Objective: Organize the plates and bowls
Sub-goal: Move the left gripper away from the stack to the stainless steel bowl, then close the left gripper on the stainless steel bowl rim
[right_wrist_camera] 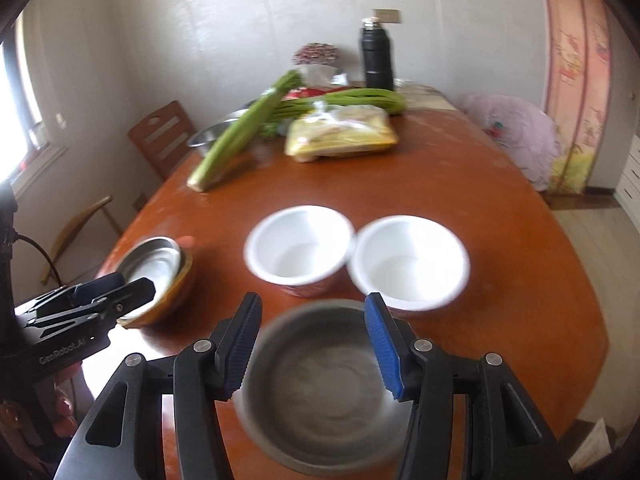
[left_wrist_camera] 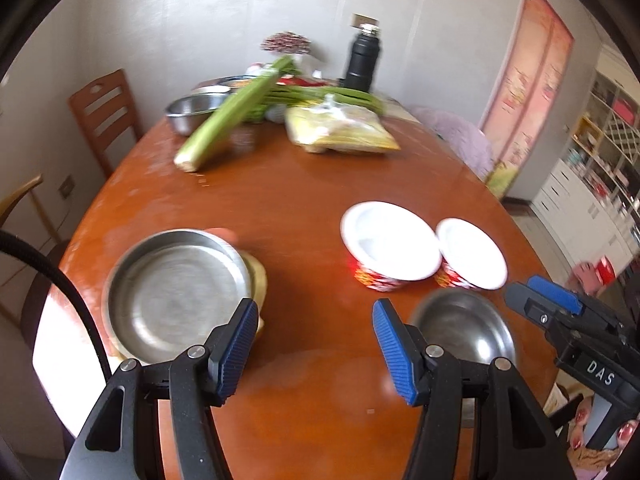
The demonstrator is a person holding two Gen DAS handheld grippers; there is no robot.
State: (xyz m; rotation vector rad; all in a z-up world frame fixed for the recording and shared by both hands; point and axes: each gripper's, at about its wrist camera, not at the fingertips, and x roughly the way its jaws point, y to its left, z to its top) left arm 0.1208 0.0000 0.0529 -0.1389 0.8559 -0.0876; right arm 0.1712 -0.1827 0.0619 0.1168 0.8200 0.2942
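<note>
A steel bowl (right_wrist_camera: 320,392) sits on the desk (right_wrist_camera: 460,184) at the near edge, between the spread fingers of my right hand-held gripper (right_wrist_camera: 312,346), which grips nothing. Just beyond stand two white bowls (right_wrist_camera: 300,248) (right_wrist_camera: 410,260), side by side and touching. To the left, a steel plate (left_wrist_camera: 176,292) rests in a yellow dish (left_wrist_camera: 258,280) (mostly hidden); my left hand-held gripper (left_wrist_camera: 314,346) hangs beside it, fingers apart, empty. Celery (left_wrist_camera: 228,120), a bag (left_wrist_camera: 340,128) and a black flask (left_wrist_camera: 363,60) crowd the far end.
</note>
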